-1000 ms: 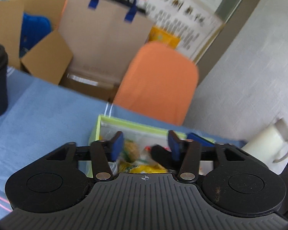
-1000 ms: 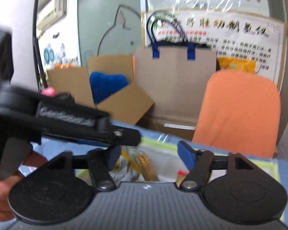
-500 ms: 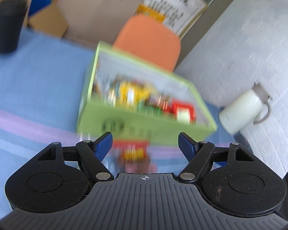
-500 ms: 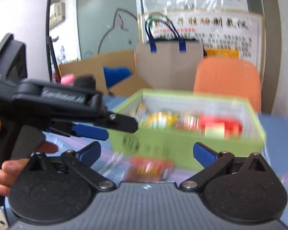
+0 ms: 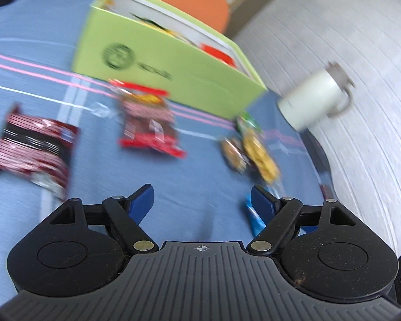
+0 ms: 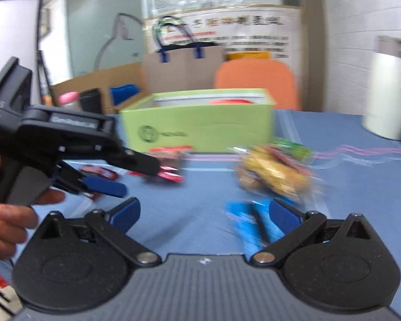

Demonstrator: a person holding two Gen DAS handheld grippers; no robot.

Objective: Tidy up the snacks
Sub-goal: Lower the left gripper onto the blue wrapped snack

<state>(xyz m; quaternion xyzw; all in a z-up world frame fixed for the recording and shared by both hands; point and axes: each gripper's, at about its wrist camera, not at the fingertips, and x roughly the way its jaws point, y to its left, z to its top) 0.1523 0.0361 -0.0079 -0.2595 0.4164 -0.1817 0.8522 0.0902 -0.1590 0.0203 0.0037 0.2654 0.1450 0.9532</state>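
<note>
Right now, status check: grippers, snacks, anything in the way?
Both hand-held grippers, left and right, open and empty. Snack packets loose on the tablecloth before the green box. Nothing blocking.

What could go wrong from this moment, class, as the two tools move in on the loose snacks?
1. The blue packet lies beside the right tool, by one finger rather than between them, so a close now would likely miss it.
2. The left tool is open close by the right one over the same table; they might collide.
3. The yellow snack bag looks loosely heaped against a green packet; a grab might drag both.
</note>
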